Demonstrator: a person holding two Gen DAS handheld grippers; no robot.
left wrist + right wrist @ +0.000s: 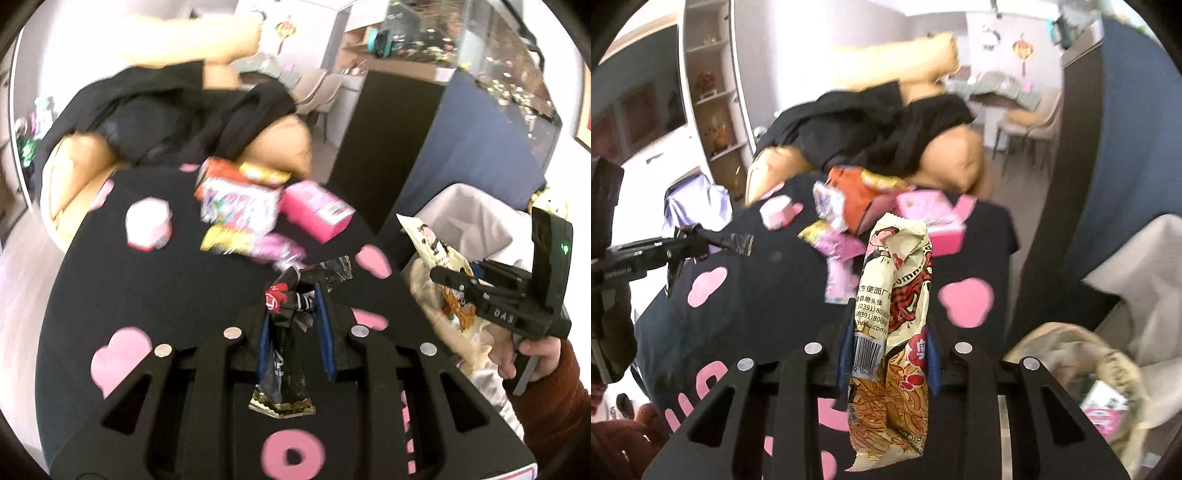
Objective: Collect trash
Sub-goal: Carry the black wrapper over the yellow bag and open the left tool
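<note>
Now, our left claw (pixel 293 310): we squeezed a black wrapper (pixel 284 299).
Our right claw (pixel 888 354): we squeezed a noodle packet (pixel 890 295).
Table (pixel 166 295): more wrappers lay there.

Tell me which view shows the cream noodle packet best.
The right wrist view: the noodle packet fills the centre, clamped in the right hand-held gripper, print and barcode readable. The left wrist view shows it only at the right edge, small, partly hidden behind that gripper.
</note>
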